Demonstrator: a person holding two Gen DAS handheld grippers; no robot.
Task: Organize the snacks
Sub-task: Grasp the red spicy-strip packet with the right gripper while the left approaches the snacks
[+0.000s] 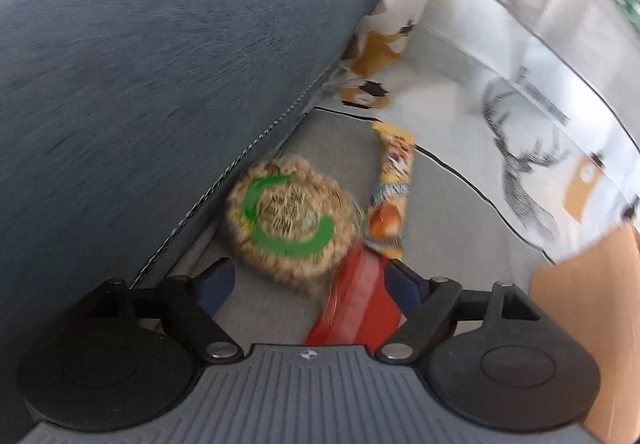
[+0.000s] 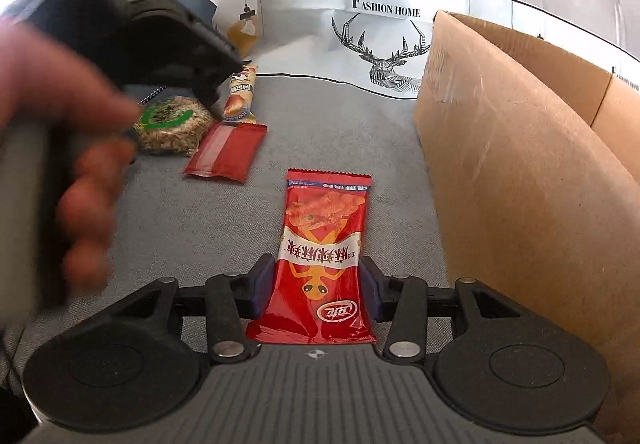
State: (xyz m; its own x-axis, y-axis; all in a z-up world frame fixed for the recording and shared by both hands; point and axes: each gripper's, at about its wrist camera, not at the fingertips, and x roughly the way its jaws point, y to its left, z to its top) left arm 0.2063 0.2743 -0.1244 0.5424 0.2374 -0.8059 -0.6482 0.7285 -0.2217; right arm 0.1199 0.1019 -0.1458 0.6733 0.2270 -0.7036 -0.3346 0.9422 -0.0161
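Note:
In the right wrist view a red snack packet point(image 2: 324, 260) with an orange frog print lies lengthwise on the grey cloth. My right gripper point(image 2: 317, 286) is shut on it, its pads against the packet's two long edges. In the left wrist view my left gripper point(image 1: 310, 284) stands open low over a round puffed-grain cake point(image 1: 288, 220) with a green ring. A plain red packet point(image 1: 360, 300) lies by its right finger, and a long yellow packet point(image 1: 394, 188) lies just beyond. The right wrist view shows the same cake point(image 2: 172, 124), plain red packet point(image 2: 226, 152) and yellow packet point(image 2: 240, 92) under the left gripper's dark body.
An open cardboard box point(image 2: 520, 164) stands at the right, close to the held packet. A white cloth with a deer print point(image 2: 380, 56) rises behind. A blue-grey cushion point(image 1: 140, 84) fills the left of the left wrist view. A person's hand point(image 2: 60, 104) holds the left gripper.

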